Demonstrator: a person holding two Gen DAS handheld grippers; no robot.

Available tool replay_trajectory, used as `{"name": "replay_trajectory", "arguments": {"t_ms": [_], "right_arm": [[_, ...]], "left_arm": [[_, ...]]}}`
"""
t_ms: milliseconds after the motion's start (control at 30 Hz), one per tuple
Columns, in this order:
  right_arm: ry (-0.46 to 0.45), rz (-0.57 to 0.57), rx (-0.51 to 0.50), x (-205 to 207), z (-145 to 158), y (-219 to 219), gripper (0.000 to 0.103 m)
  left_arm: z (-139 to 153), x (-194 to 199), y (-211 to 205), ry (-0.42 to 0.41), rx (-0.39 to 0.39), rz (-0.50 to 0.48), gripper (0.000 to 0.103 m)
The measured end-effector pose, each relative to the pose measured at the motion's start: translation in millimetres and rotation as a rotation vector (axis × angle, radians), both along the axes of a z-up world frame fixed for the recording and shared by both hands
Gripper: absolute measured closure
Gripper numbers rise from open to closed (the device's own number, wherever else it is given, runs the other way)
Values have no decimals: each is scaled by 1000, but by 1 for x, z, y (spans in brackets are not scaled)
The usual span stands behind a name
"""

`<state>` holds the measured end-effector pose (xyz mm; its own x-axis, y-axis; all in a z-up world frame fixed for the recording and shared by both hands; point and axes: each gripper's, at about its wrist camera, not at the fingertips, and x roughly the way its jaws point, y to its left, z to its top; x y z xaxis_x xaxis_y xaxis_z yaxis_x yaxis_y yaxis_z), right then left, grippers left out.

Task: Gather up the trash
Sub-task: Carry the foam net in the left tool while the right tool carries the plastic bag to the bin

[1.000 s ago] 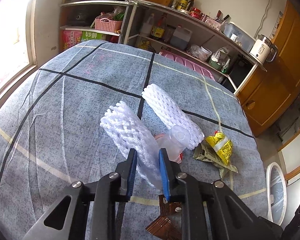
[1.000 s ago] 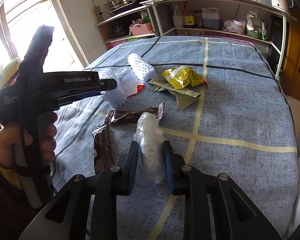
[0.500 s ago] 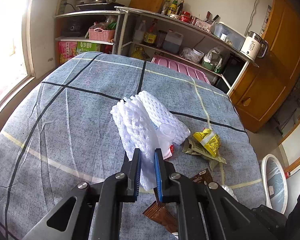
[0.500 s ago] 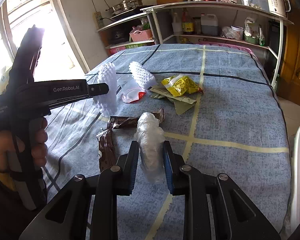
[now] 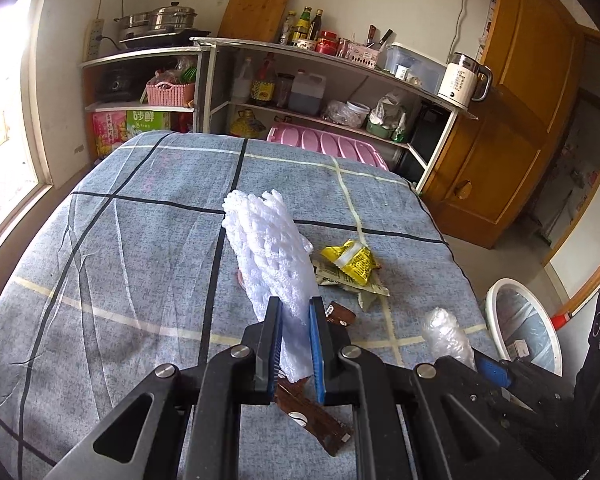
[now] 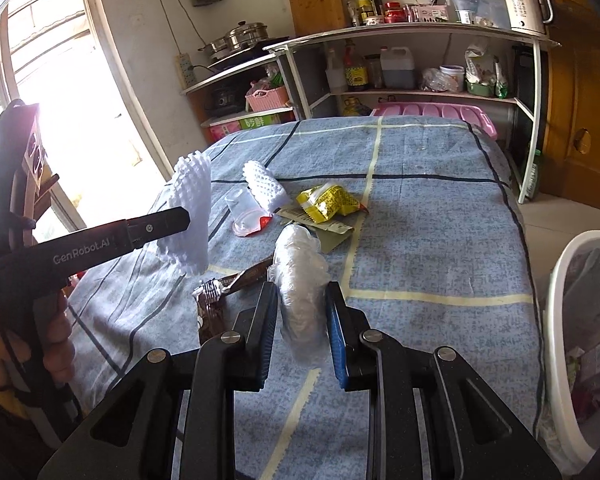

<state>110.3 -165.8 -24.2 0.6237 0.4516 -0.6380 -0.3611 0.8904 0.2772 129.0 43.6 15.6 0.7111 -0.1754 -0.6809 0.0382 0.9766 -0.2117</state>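
Observation:
My left gripper (image 5: 294, 308) is shut on a white foam net sleeve (image 5: 268, 248) and holds it upright above the blue checked tablecloth (image 5: 120, 240). The right wrist view shows that sleeve (image 6: 192, 208) hanging clear of the table. My right gripper (image 6: 300, 292) is shut on a crumpled clear plastic bag (image 6: 298, 264), raised off the cloth. On the table lie a second foam sleeve (image 6: 264, 188), a clear plastic cup (image 6: 244, 212), a yellow snack packet (image 6: 328, 200) and brown wrappers (image 6: 236, 280).
A white bin (image 6: 580, 320) with rubbish inside stands on the floor off the table's right edge. Loaded metal shelves (image 5: 320, 92) and a pink chair back (image 5: 324, 144) sit behind the table. A bright window (image 6: 60, 80) is on the left, a wooden door (image 5: 520, 120) on the right.
The left gripper has lifted the foam sleeve off the table and carried it up and to the right. The right gripper has raised the plastic bag a little off the cloth.

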Motion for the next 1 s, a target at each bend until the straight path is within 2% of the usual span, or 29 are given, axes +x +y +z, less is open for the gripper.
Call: {"name": "replay_trajectory", "arguments": {"t_ms": [333,1000], "right_arm": [[-22,-66,20,-10,11,-32,78],[-37,-270,26,-28,20,-135,78]], "left_arm": [[13,-15,-33,-31,19,-89,90],[8,-14,-154,-23,31,-333,90]]}}
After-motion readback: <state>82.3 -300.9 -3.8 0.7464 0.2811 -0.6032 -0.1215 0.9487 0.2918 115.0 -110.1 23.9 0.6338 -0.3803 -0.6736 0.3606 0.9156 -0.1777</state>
